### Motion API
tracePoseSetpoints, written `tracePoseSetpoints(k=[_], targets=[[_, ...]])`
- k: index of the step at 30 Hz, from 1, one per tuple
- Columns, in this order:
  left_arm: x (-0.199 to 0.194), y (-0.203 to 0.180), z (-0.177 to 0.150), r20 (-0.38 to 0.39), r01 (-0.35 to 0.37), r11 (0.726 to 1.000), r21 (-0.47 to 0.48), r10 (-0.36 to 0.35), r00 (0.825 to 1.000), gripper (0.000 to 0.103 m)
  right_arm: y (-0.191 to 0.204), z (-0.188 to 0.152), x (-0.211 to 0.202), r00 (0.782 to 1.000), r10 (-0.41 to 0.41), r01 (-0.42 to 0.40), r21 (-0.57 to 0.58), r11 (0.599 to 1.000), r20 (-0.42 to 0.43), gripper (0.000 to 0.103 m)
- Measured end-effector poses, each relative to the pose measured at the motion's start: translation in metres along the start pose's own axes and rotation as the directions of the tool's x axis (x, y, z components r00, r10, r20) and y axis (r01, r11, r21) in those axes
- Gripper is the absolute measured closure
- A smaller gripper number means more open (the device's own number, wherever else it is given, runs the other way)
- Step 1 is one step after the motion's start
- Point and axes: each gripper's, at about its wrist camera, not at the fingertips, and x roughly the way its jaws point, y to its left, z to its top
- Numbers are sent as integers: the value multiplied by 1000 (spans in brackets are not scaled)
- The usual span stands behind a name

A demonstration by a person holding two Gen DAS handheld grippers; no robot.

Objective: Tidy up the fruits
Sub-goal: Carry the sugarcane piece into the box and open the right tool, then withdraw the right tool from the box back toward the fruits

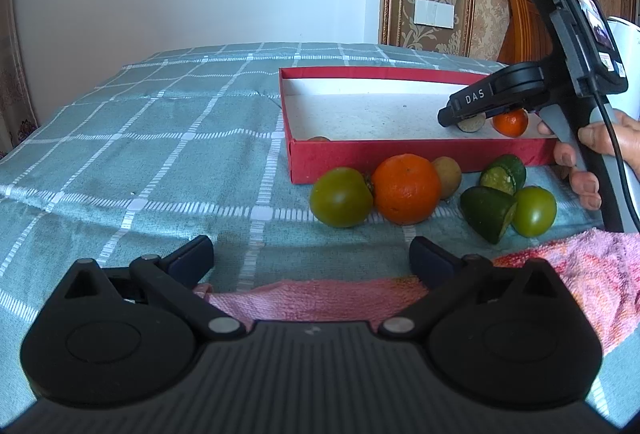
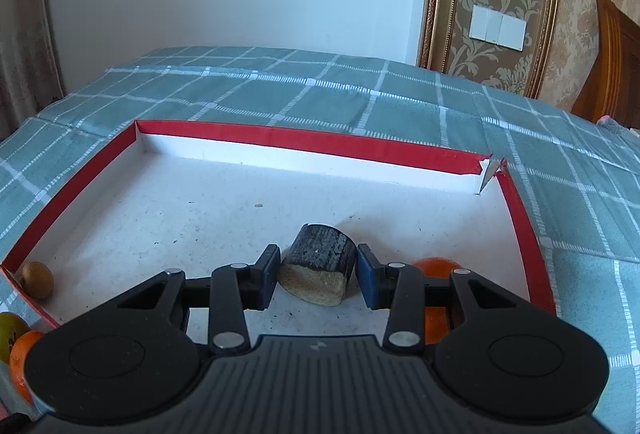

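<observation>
A red shallow box (image 1: 400,154) with a white floor lies on the checked cloth; it also shows in the right wrist view (image 2: 304,140). My right gripper (image 2: 317,280) is inside it, its jaws close on both sides of a dark-skinned cut fruit piece (image 2: 318,266) resting on the box floor; small gaps show at the pads. A small orange (image 2: 436,268) lies just to its right, and a small brown fruit (image 2: 37,279) in the box's near left corner. My left gripper (image 1: 311,259) is open and empty, in front of a green tomato (image 1: 341,196), a big orange (image 1: 406,188), a brown fruit (image 1: 447,172), two dark green cut halves (image 1: 489,213) and another green tomato (image 1: 534,211).
A pink towel (image 1: 580,274) lies under and to the right of my left gripper. The teal checked cloth (image 1: 140,154) covers the surface to the left. The box's far right corner (image 2: 490,170) is torn. A wooden chair (image 1: 520,22) stands behind.
</observation>
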Motion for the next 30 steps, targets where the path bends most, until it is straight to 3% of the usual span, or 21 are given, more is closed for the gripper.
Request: tracePoseSetpoints(k=[12,17,25,30], targets=[[2,-2,0,-5,-7,1000,9,7,1000,0,1,-2,-2,1000,7,-6,-7,1000,12,58],[2,-2,0,-5,-7,1000,9,7,1000,0,3,-5,-13,999,3,-3,-9,1000,47,35],[2,-2,0,-5,-7,1000,9,7,1000,0,-9,-13,-37,997,19,-22,50,999,78,35],[2,-2,0,-5,-7,1000,9,7,1000,0,-8,-38,-73,994,28,-35,61,998,106,35]])
